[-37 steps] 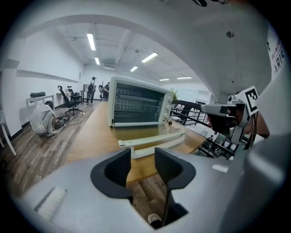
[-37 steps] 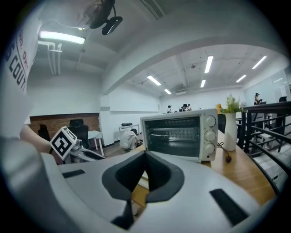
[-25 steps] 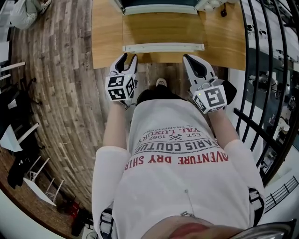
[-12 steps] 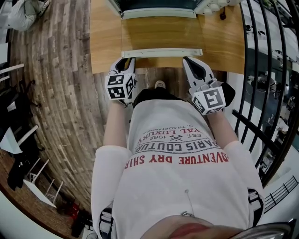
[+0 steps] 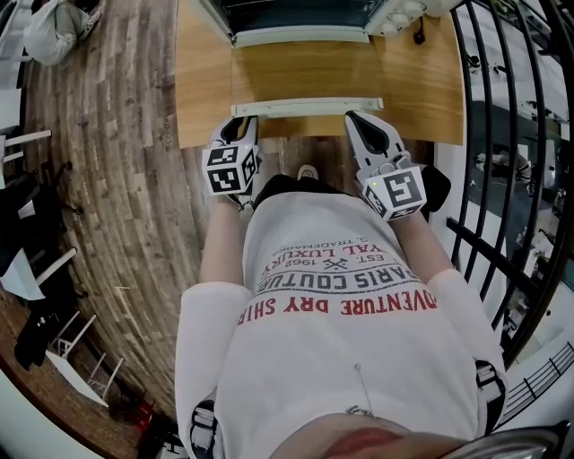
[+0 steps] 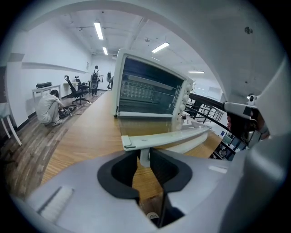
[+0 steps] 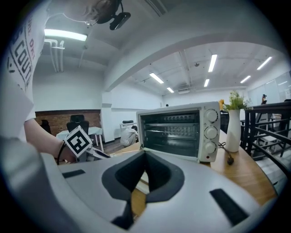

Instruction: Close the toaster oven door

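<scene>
The white toaster oven (image 5: 300, 12) (image 7: 182, 129) stands at the back of the wooden table (image 5: 202, 81). Its glass door (image 5: 305, 70) lies open and flat toward me. The long white door handle (image 5: 305, 108) (image 6: 175, 135) runs along the front edge. My left gripper (image 5: 240, 127) (image 6: 144, 157) is shut on the handle's left post, with the bar just above the pads. My right gripper (image 5: 357, 121) (image 7: 144, 154) sits at the handle's right end with its tips together. A strip of white handle shows behind them.
A white vase with a plant (image 7: 233, 125) and a black power cord (image 7: 229, 159) stand right of the oven. A black railing (image 5: 502, 134) runs along the right side. Wooden floor and chairs (image 5: 36, 269) lie to the left. A person crouches far off (image 6: 47, 107).
Both grippers moved forward to the handle. The left jaws, wide apart a second ago, have closed around the handle's left post. The right gripper's tips now reach the handle's right end.
</scene>
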Demonstrator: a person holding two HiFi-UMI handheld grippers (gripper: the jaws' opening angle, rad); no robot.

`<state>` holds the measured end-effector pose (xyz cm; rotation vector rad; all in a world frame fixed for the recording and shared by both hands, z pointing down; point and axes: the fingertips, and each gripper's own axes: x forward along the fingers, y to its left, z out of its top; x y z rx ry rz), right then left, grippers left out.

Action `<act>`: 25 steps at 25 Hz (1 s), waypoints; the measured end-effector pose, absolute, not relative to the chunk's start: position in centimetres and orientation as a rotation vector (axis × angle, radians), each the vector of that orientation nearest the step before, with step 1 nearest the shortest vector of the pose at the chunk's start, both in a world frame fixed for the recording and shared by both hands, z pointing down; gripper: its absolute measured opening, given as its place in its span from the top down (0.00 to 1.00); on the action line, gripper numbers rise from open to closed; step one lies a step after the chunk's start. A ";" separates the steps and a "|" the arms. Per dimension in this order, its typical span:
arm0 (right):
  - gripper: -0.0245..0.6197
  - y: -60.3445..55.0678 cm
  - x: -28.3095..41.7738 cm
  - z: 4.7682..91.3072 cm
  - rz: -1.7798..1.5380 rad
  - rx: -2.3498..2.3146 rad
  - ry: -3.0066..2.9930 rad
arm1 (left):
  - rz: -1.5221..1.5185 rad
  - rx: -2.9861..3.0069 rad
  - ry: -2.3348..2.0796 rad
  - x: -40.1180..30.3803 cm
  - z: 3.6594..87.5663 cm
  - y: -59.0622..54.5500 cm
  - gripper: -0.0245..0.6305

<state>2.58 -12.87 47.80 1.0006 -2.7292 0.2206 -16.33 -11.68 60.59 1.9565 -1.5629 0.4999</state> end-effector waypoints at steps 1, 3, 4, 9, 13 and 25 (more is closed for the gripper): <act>0.98 -12.9 2.5 47.6 0.218 1.001 -2.733 | 0.499 1.956 -1.568 -16.3 60.3 -11.7 0.81; 0.98 -12.9 2.5 47.3 0.212 0.999 -2.740 | 0.493 1.957 -1.576 -16.3 59.7 -11.9 0.81; 0.98 -12.9 2.6 47.1 0.208 0.998 -2.743 | 0.492 1.959 -1.577 -16.2 59.3 -11.9 0.81; 0.98 -13.0 2.4 46.0 0.202 1.015 -2.752 | 0.512 1.978 -1.562 -16.3 57.8 -11.9 0.81; 0.98 -13.7 2.1 45.4 0.196 1.031 -2.756 | 0.488 1.997 -1.555 -16.4 56.1 -12.7 0.81; 0.98 -15.8 0.1 42.3 0.185 1.098 -2.767 | 0.454 2.089 -1.511 -16.7 51.3 -14.5 0.81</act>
